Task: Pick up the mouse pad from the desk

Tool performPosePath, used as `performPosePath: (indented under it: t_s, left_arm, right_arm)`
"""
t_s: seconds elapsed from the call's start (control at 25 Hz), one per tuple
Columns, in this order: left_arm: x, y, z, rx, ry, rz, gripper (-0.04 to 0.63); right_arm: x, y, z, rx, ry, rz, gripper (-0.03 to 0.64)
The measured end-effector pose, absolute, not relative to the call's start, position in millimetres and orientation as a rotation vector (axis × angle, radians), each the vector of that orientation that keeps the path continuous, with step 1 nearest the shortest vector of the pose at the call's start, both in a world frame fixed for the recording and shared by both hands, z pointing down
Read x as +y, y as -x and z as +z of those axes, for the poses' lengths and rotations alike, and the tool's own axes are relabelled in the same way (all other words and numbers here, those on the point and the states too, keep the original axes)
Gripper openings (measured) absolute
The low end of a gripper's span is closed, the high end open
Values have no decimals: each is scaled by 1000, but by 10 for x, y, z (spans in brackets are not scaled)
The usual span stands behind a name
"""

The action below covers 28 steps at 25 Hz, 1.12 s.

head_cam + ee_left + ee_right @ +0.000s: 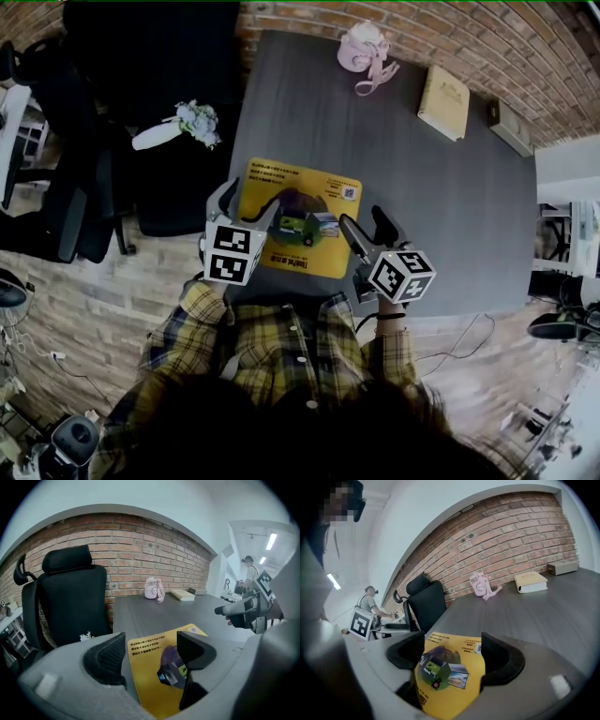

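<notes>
Hovering empty, jaws wide, left gripper (248,204) and right gripper (366,227) frame a flat yellow mouse pad (281,183); pinching its near edge looks best.

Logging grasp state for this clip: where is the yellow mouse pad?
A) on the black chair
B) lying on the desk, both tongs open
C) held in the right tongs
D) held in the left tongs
B: the mouse pad lies flat on the desk, and the left tongs and right tongs both stand open, gripping nothing.
</notes>
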<state>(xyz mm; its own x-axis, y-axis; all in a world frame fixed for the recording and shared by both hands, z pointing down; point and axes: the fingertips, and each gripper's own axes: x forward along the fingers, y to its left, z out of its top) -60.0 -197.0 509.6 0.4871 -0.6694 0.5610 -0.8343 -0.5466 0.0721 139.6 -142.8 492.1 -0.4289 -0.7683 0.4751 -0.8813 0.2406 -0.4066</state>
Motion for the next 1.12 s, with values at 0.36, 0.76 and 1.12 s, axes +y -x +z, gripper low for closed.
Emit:
performPosePath:
  t_s: [0.36, 0.76, 1.12]
  left_arm:
    - [-1920, 652, 5584, -1207, -2323, 800, 336]
    - [-1870, 701, 5934, -1171, -2260, 887, 336]
    - [-1793, 761, 6135, -1146, -2210, 944, 336]
  right_arm:
    - [-1377, -1452, 5227, -2280, -1557, 1123, 354]
    - [-1285, -1463, 5490, -2240, -1521, 1246, 354]
    - [-1248, -1431, 5577, -2244, -1497, 1354, 354]
